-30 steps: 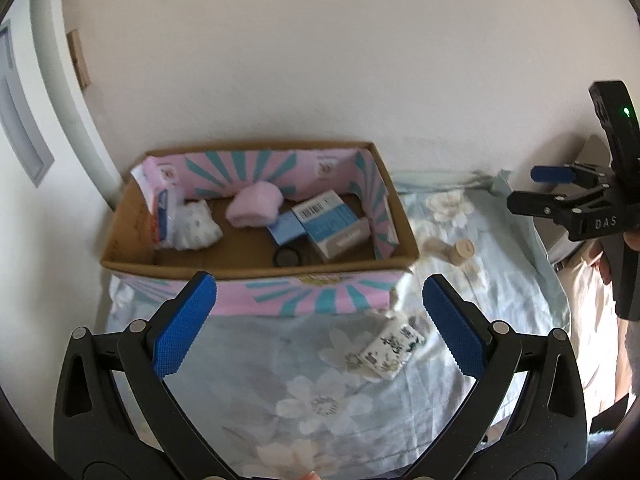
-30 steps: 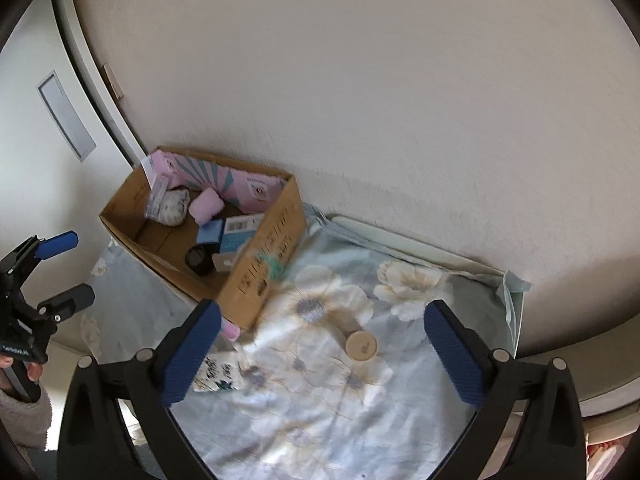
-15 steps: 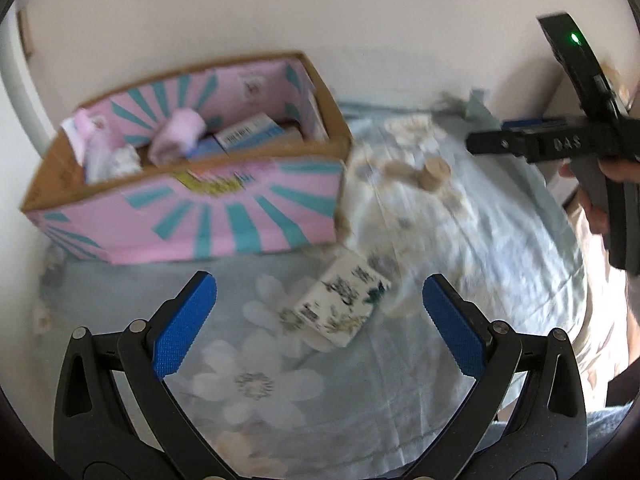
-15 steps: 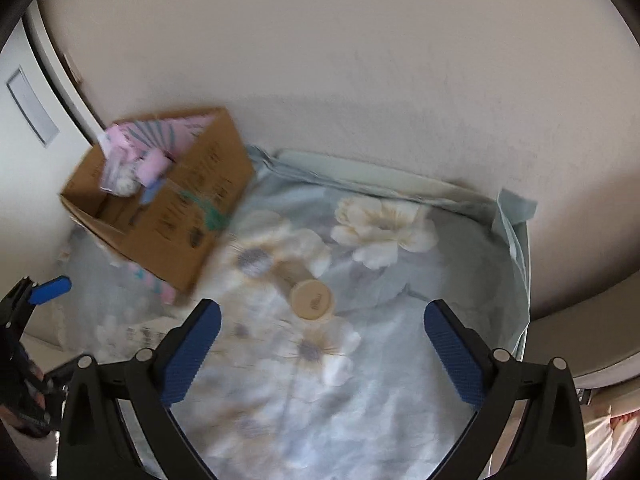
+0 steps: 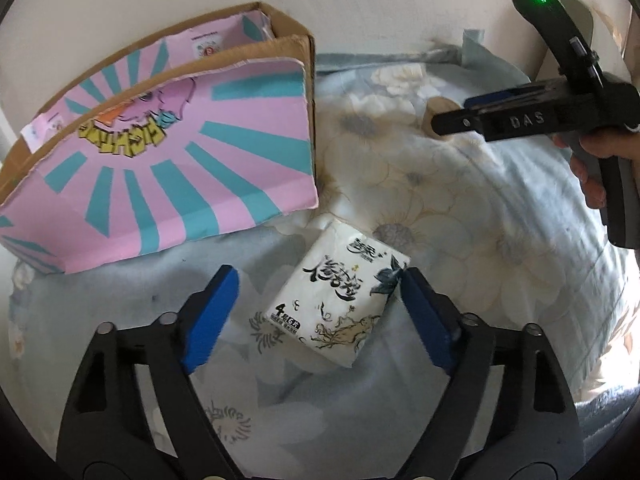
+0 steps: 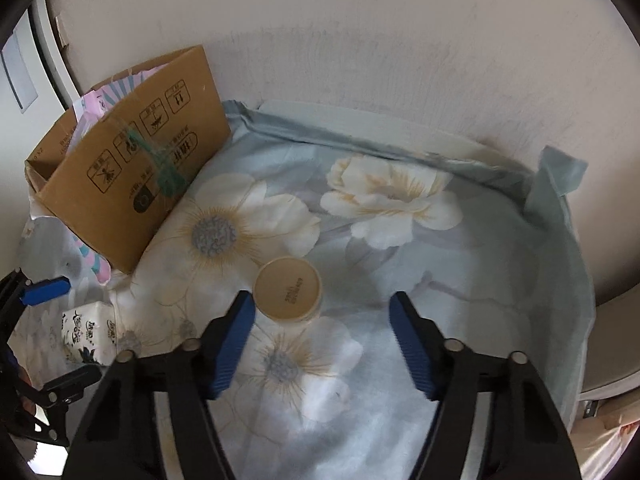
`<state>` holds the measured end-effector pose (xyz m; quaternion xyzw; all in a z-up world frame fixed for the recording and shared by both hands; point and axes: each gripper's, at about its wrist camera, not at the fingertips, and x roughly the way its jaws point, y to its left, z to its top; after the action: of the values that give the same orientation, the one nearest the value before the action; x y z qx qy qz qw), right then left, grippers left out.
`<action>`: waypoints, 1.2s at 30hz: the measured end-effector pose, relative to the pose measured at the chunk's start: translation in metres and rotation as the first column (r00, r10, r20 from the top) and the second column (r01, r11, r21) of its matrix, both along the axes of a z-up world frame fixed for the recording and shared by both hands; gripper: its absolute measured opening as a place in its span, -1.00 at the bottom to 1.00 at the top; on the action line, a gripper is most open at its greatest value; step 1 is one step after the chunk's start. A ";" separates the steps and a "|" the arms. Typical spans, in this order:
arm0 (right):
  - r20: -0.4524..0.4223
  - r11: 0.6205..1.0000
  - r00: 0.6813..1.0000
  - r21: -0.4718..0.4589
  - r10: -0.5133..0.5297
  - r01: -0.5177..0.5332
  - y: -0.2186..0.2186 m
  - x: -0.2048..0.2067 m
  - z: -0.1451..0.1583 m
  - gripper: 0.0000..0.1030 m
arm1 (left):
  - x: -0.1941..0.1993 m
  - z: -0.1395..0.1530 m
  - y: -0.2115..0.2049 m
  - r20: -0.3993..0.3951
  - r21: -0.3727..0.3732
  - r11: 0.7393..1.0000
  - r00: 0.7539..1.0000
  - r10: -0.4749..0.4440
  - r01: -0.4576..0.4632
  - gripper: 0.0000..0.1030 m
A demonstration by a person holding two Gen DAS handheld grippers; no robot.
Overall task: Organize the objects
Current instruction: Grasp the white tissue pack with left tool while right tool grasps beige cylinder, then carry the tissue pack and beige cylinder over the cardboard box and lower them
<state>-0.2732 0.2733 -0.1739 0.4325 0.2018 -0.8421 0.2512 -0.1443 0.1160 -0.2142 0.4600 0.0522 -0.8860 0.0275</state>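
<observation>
Tissue pack [image 5: 338, 294] sits skewed between my wide-open left gripper [image 5: 316, 314]; closing may pinch its soft corner and slip. Right gripper [image 6: 322, 340], wide, holds nothing.

Both wrist views close above floral sheet [image 5: 460, 216]; share cardboard box [image 6: 136, 160].

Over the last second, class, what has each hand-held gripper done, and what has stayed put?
The left hand-held gripper came down from above the box and now straddles the tissue pack, jaws narrower but not gripping. The right hand-held gripper came down toward the round jar, also narrower. Pack, jar and box stayed put.
</observation>
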 end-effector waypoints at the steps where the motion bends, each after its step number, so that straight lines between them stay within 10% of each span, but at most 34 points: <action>1: -0.001 1.000 1.000 -0.008 -0.002 0.002 -0.001 -0.001 -0.001 0.12 | 0.000 0.000 0.001 -0.002 0.002 1.000 1.000 -0.004 0.004 0.45; 10: 0.052 0.999 0.999 -0.046 0.000 0.002 -0.013 -0.006 -0.007 -0.36 | 0.000 0.002 0.003 0.005 0.002 0.999 0.999 -0.043 0.043 0.06; 36: -0.052 0.991 0.996 -0.112 -0.074 0.068 -0.052 0.026 0.106 -0.38 | -0.008 0.138 -0.045 -0.181 -0.015 0.993 0.977 -0.115 0.114 0.02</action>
<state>-0.2473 0.2212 -0.0680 0.4011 0.1467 -0.8721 0.2387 -0.1518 0.0707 -0.0761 0.3796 0.0258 -0.9244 -0.0272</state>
